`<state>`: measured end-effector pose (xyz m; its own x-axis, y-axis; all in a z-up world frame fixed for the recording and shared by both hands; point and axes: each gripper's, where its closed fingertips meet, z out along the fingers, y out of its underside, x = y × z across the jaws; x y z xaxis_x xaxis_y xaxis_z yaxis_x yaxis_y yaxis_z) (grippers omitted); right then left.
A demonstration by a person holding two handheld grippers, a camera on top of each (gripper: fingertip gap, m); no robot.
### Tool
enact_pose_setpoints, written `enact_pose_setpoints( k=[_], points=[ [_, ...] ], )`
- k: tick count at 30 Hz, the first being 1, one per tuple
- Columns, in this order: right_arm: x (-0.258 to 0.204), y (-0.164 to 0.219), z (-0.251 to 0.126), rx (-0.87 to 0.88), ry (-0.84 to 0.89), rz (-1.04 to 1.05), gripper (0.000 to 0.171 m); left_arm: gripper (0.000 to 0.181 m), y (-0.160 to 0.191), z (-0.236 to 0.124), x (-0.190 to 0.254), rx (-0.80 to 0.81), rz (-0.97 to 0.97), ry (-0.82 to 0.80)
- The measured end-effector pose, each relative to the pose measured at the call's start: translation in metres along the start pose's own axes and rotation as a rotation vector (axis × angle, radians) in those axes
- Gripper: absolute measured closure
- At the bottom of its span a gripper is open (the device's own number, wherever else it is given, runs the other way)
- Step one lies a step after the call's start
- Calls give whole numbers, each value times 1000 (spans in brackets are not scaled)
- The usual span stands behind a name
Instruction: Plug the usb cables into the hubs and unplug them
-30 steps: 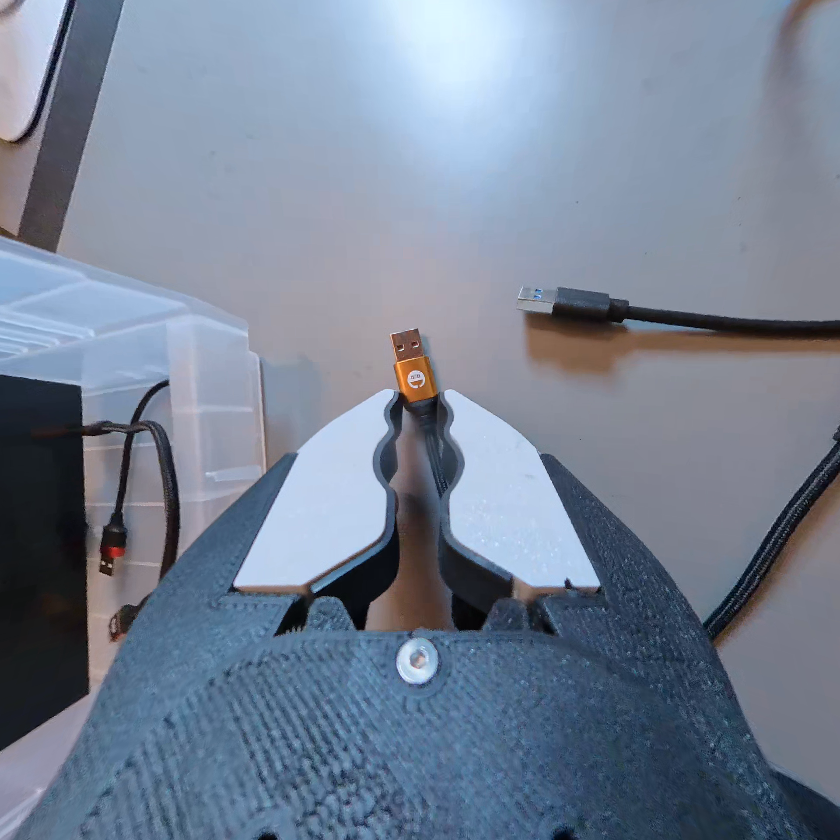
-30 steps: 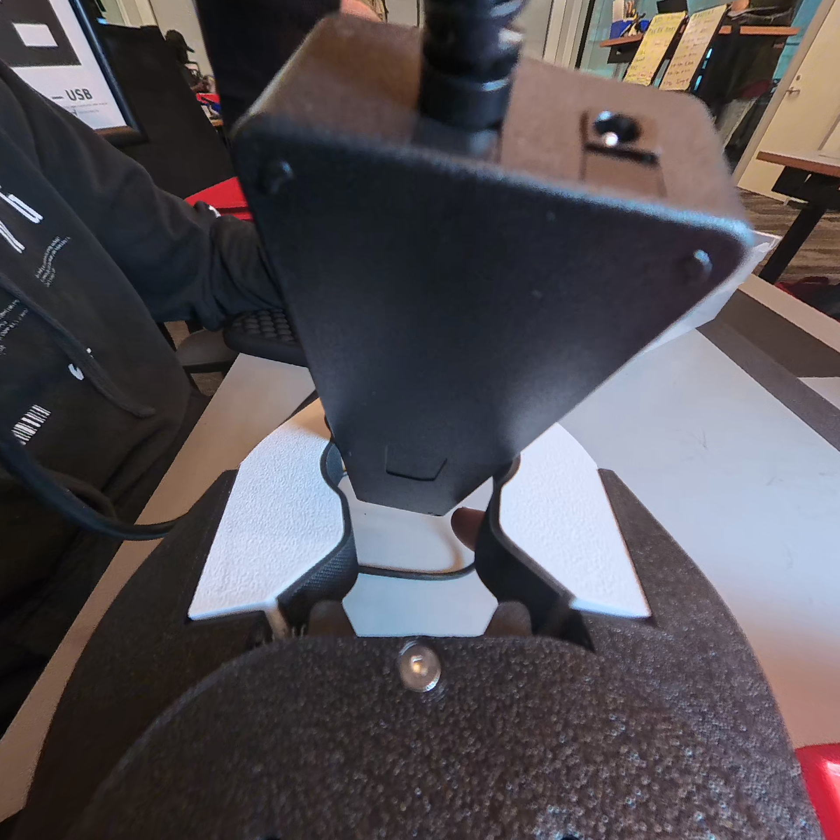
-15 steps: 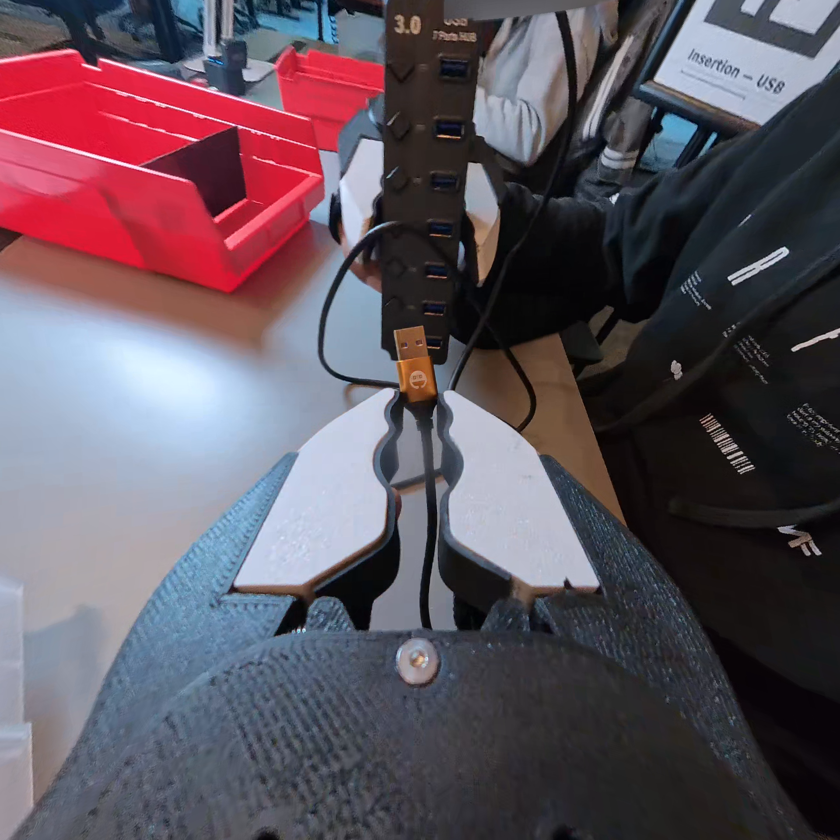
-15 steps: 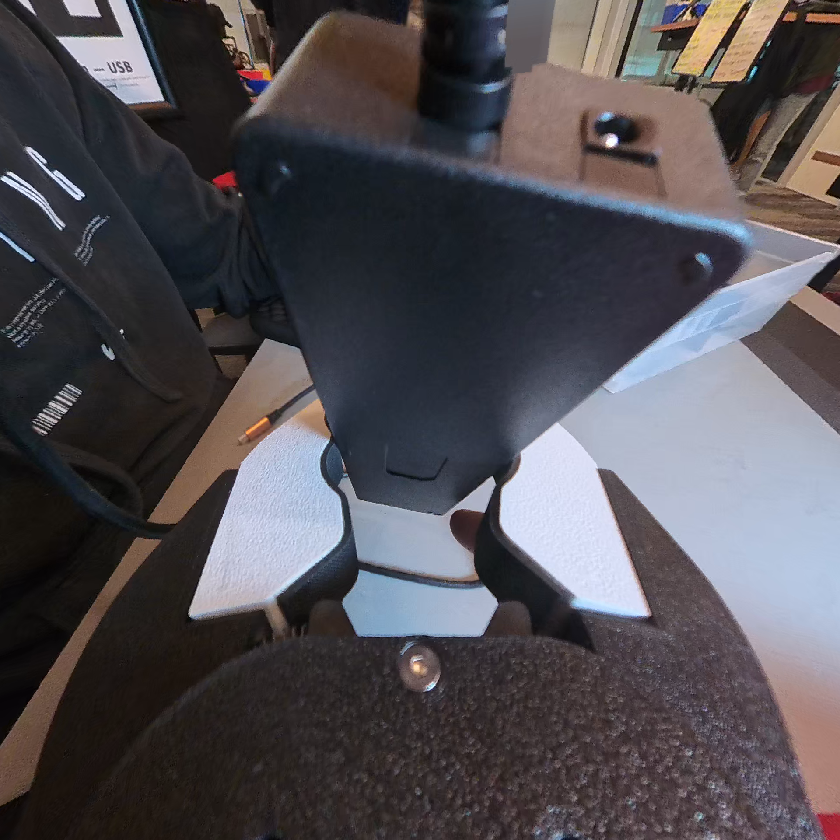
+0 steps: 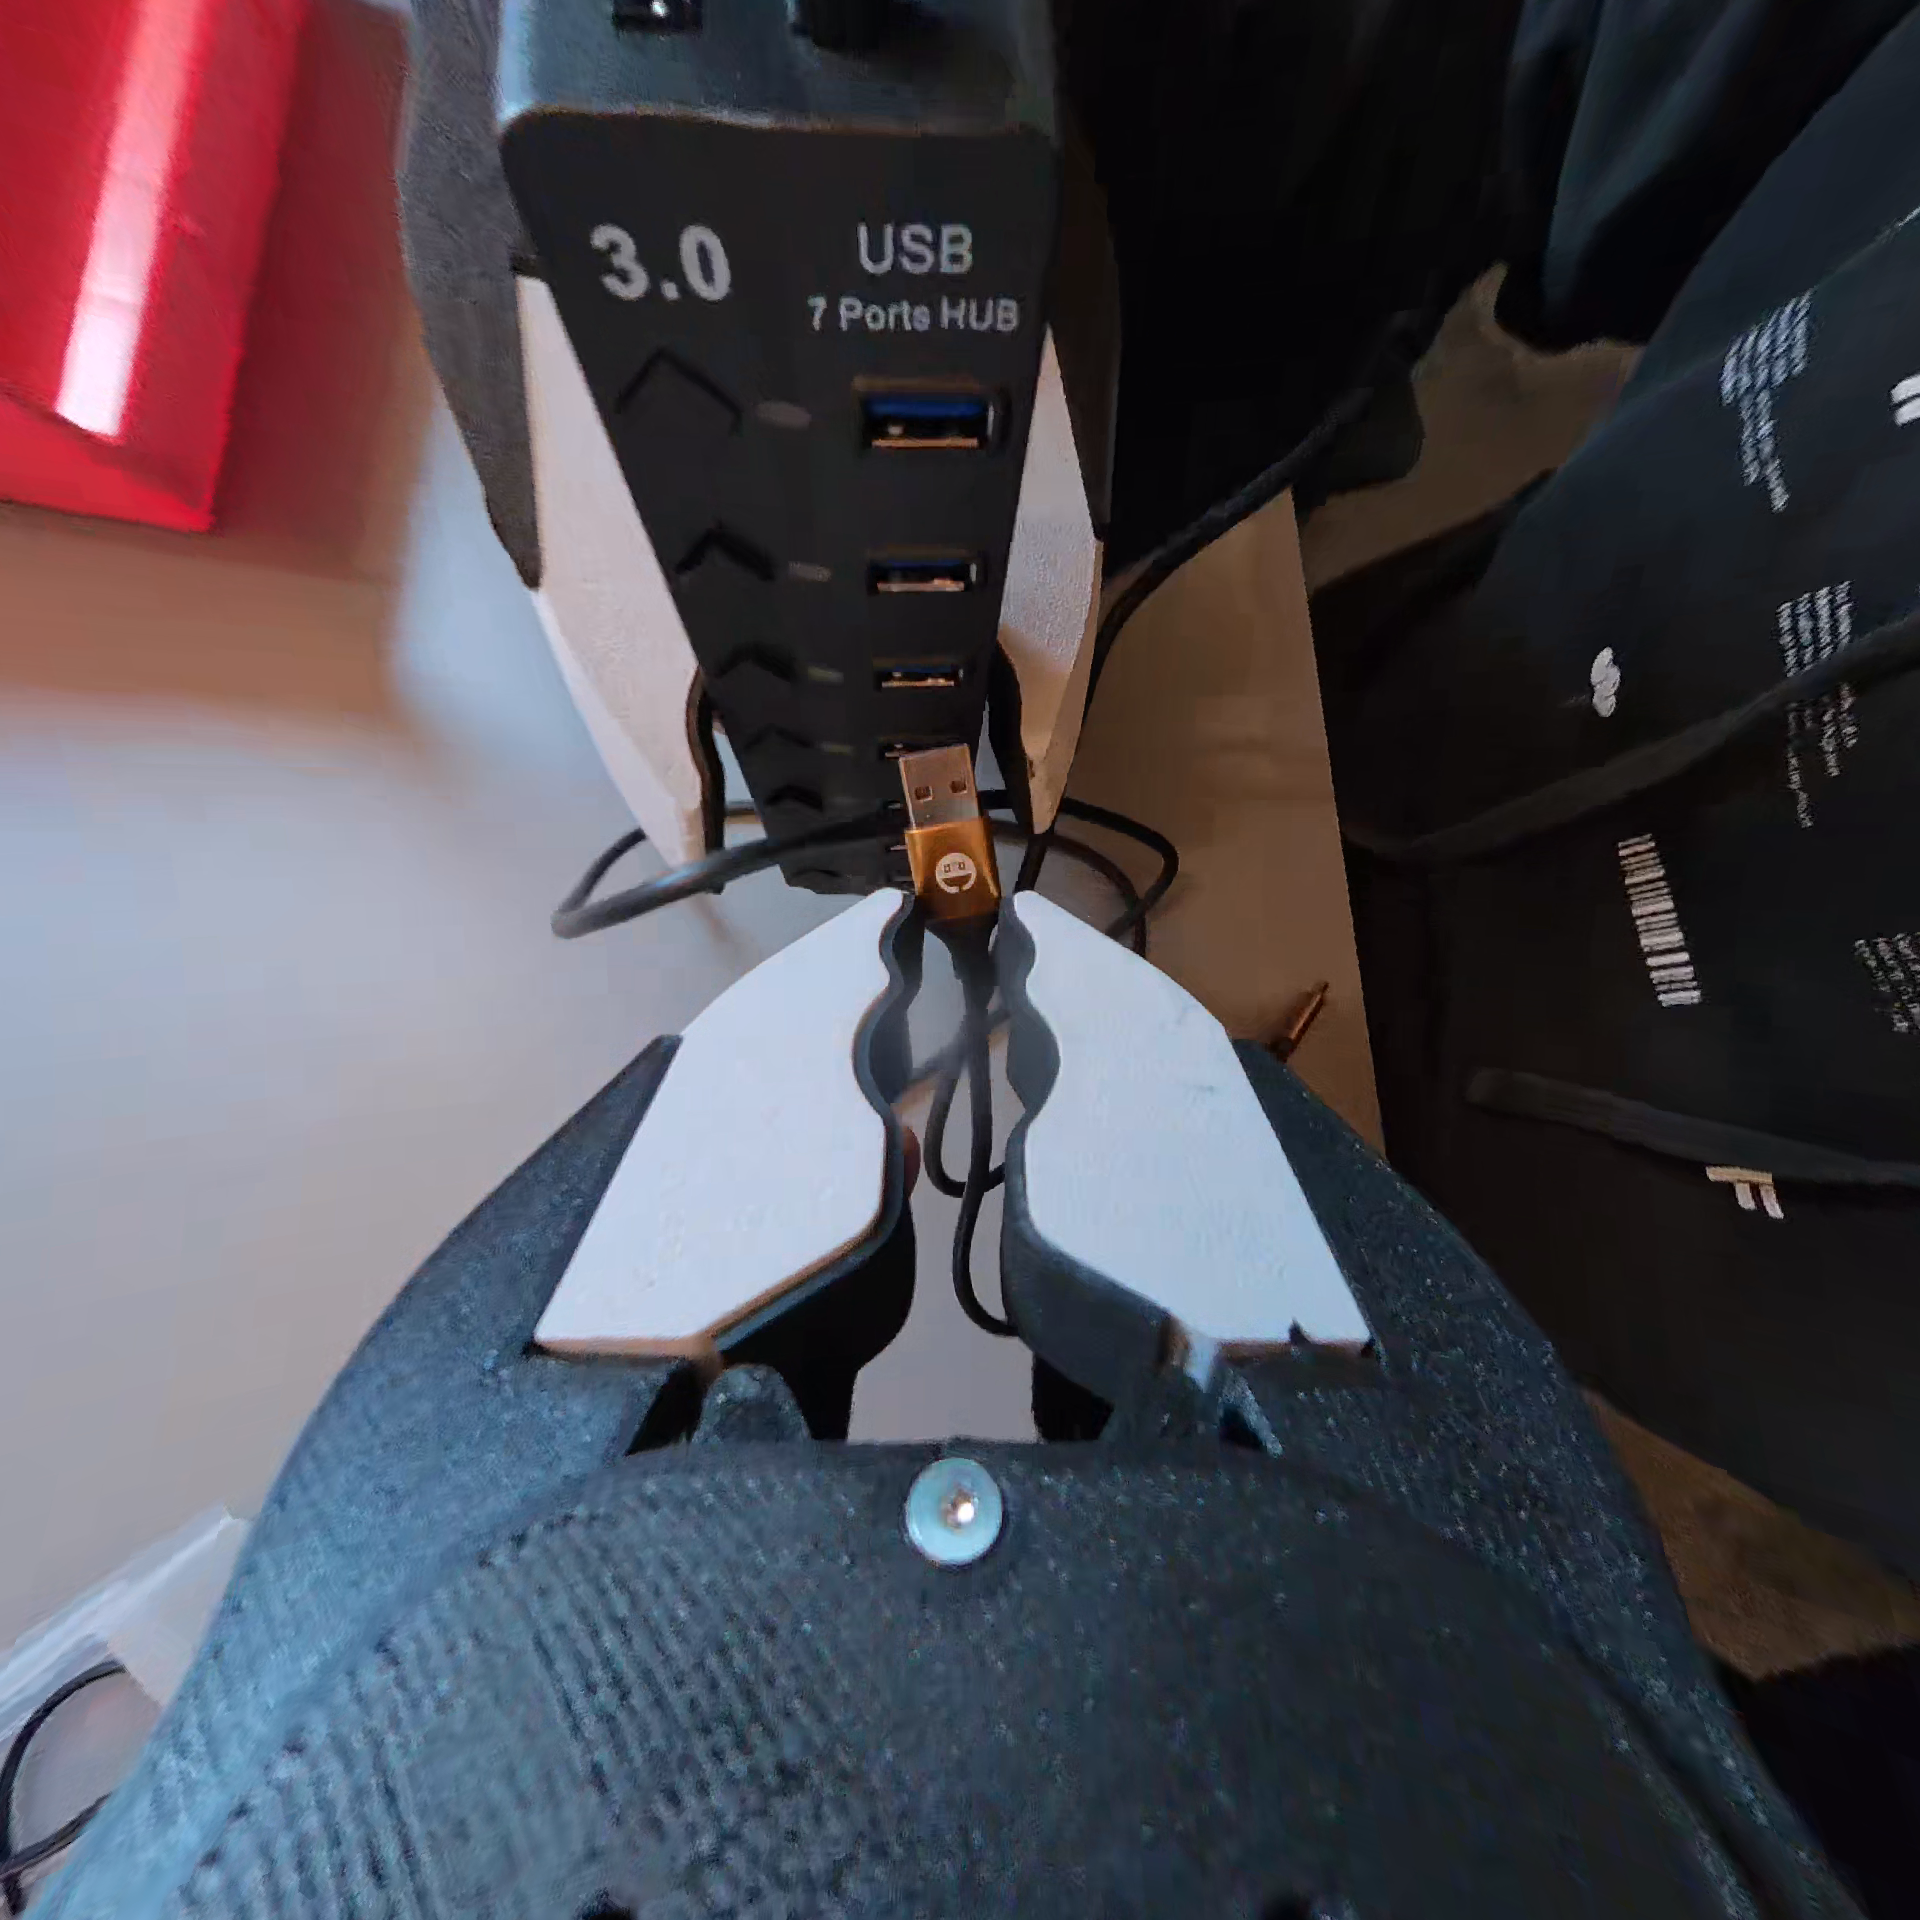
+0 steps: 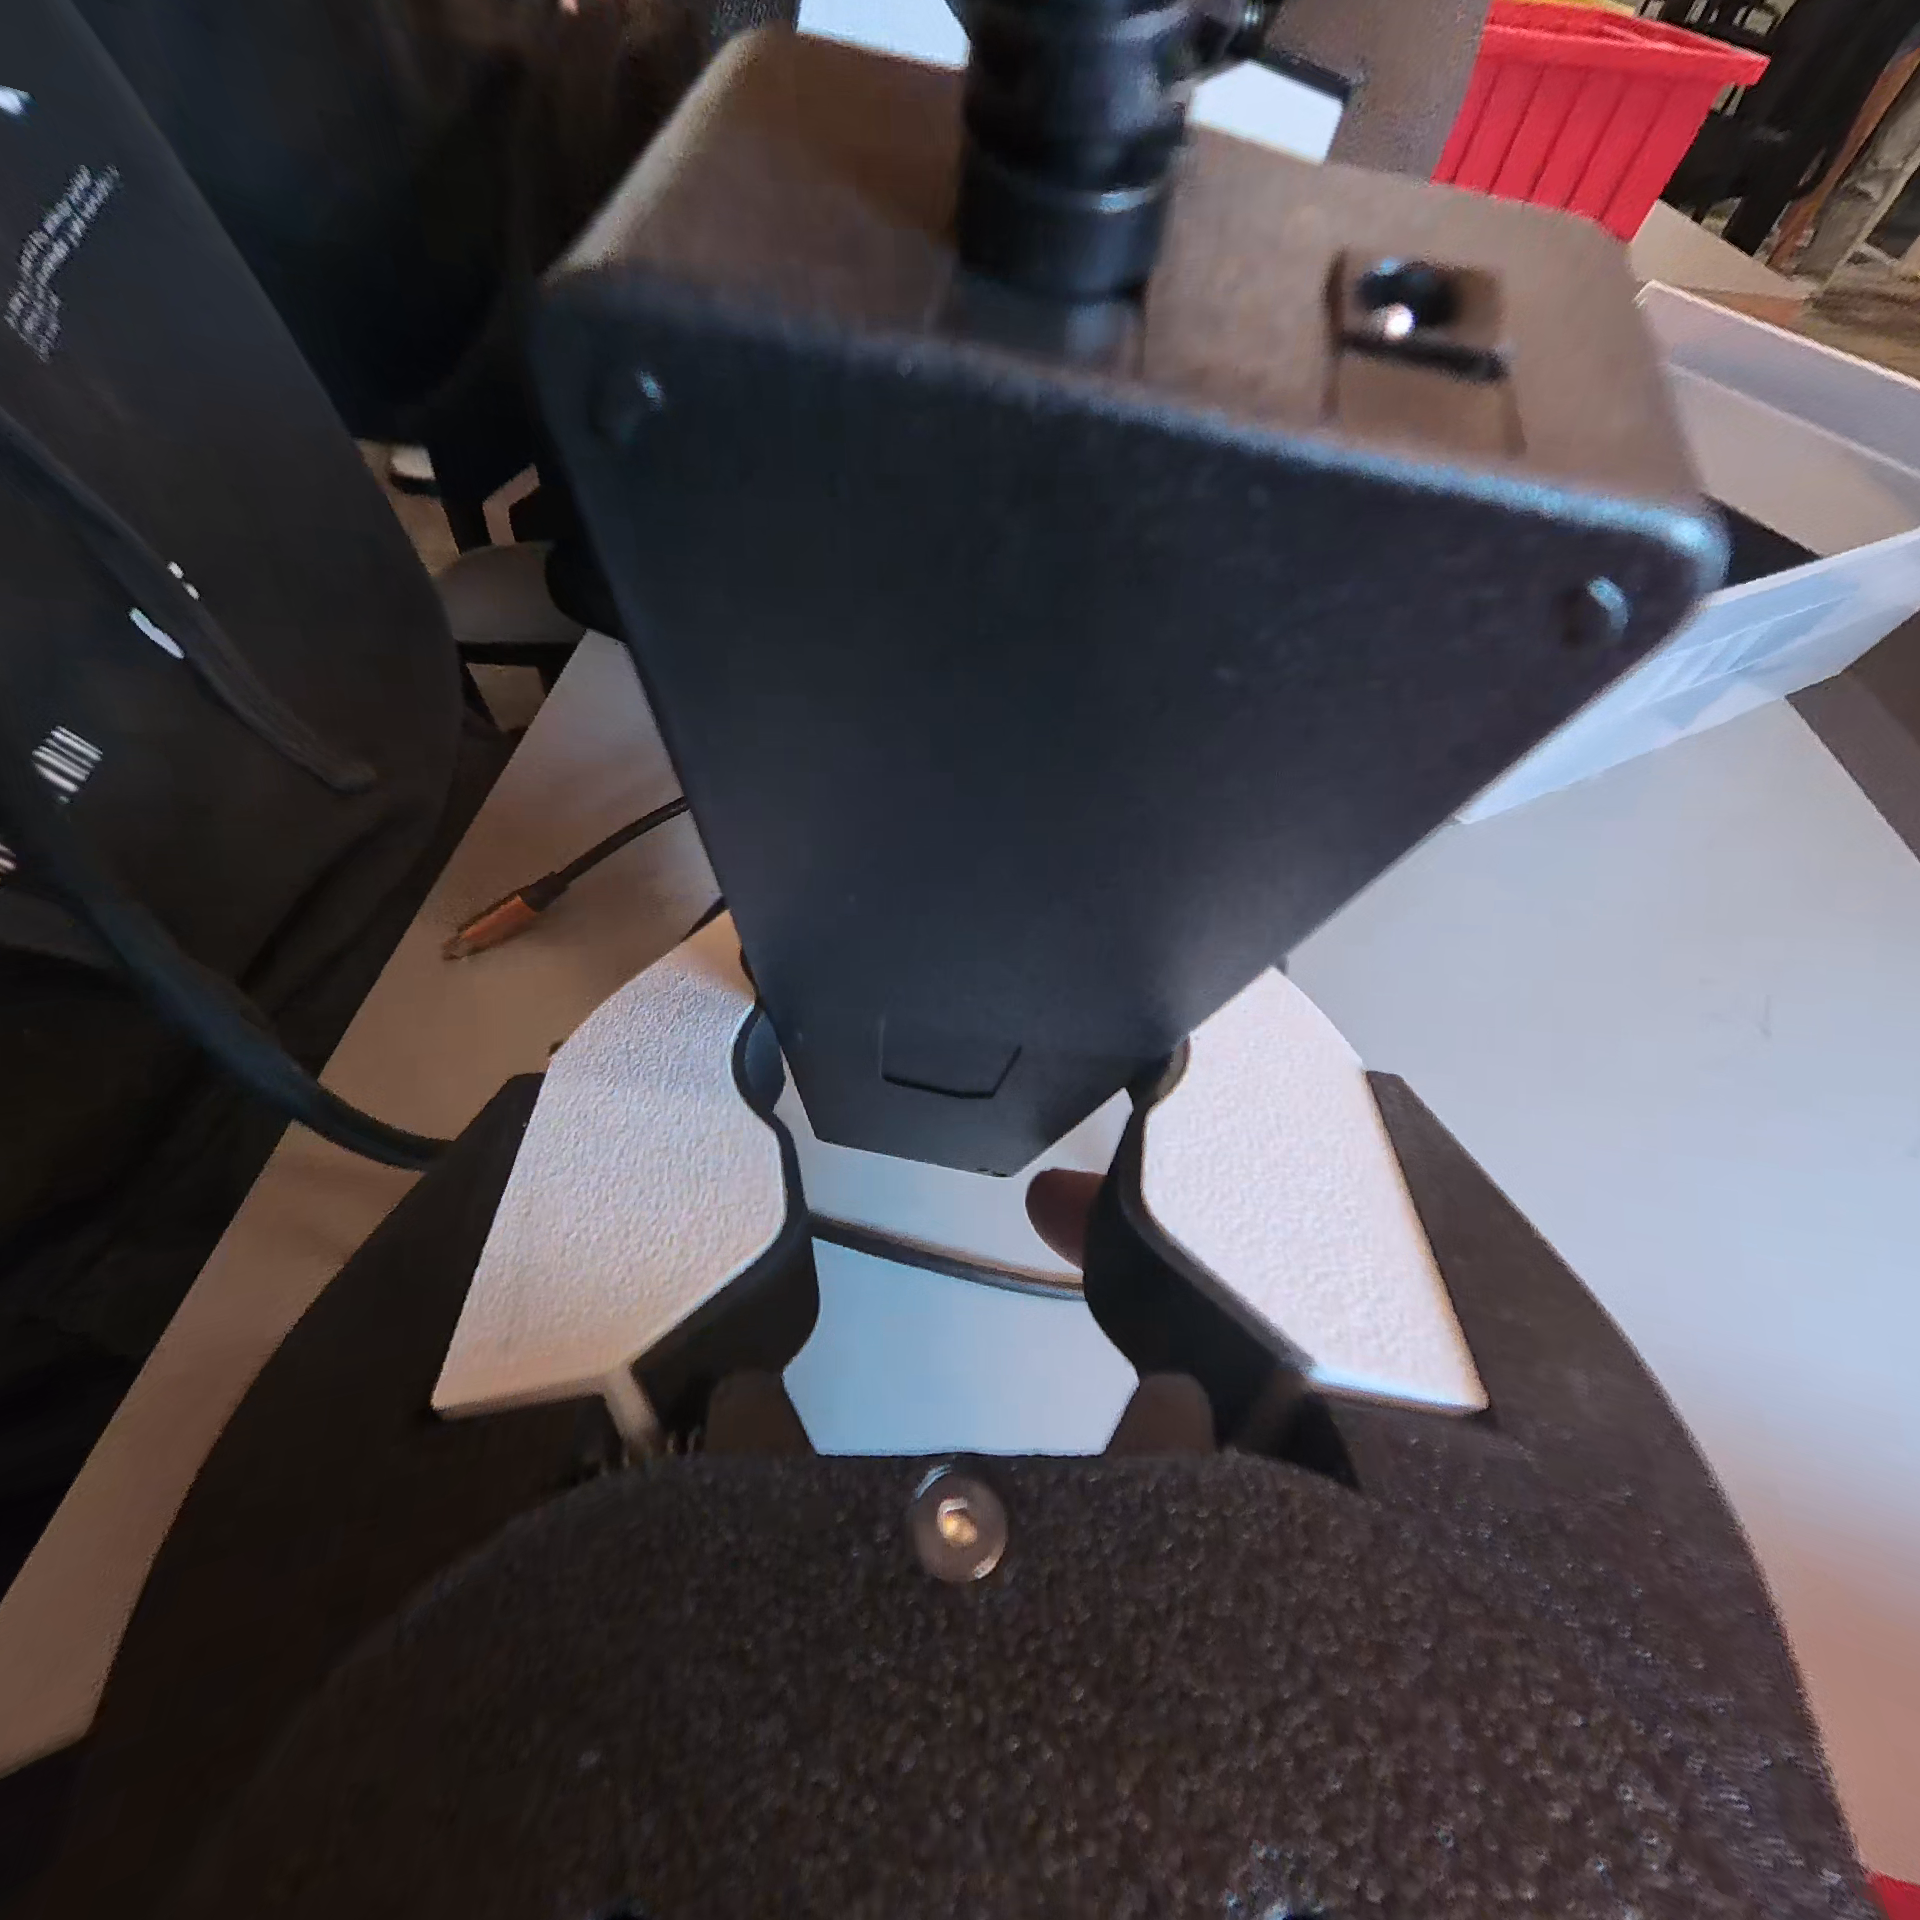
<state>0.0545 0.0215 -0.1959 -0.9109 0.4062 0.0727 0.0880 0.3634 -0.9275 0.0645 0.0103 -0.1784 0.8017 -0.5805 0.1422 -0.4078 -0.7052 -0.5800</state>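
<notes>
USB plug [image 5: 943,844], orange-gold shell with a bare silver tip, pinched at its lower end between the tips of the left gripper [image 5: 954,914], whose fingers sit narrow around it; its thin black cable [image 5: 971,1164] drops through the gap between them. Plug tip lies in front of the lower ports of the black hub [image 5: 821,436]; whether it touches a port cannot be told. Hub: long strip, one row of blue-lined ports down its right side, arrow marks on the left, white lettering at its broad end; its top edge is cut off in the left wrist view. Right wrist view shows only the hub's plain black back [image 6: 1039,665], with screws at the corners and a thick cable at the far end. Right gripper [image 6: 961,1132] is clamped on the hub's narrow near end, fingers moderately spread. Second orange cable end [image 6: 509,920] rests near the table's left edge, small and blurred. Table [image 6: 1558,1039]: pale grey. Red bin [image 5: 114,249] at upper left, motion-blurred. Clear plastic box [image 6: 1704,655] partly hidden behind the hub. Person's black printed hoodie [image 5: 1662,831] fills the right side.
</notes>
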Motion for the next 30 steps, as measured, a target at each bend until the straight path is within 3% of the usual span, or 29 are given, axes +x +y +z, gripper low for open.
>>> enact_pose_setpoints(
  k=[7,12,15,18,24,27,30],
  points=[
    [-3,8,6,-63,3,-33,107,181,11,11,-2,-170,-2,59],
    [-2,11,4,-90,24,-48,107,181,4,11,-8,-76,-1,42],
    [2,11,-1,-81,41,-39,107,165,7,8,-5,48,-21,3],
    [7,14,-3,-82,52,-24,107,156,28,12,6,93,-6,-99],
    [9,16,-2,-73,40,-3,107,156,87,46,18,32,-11,-336],
    [7,15,-1,-69,30,-1,107,158,91,60,16,49,-41,-341],
    [6,15,-3,-64,30,-2,107,157,95,71,8,-51,5,-346]
  ],
)
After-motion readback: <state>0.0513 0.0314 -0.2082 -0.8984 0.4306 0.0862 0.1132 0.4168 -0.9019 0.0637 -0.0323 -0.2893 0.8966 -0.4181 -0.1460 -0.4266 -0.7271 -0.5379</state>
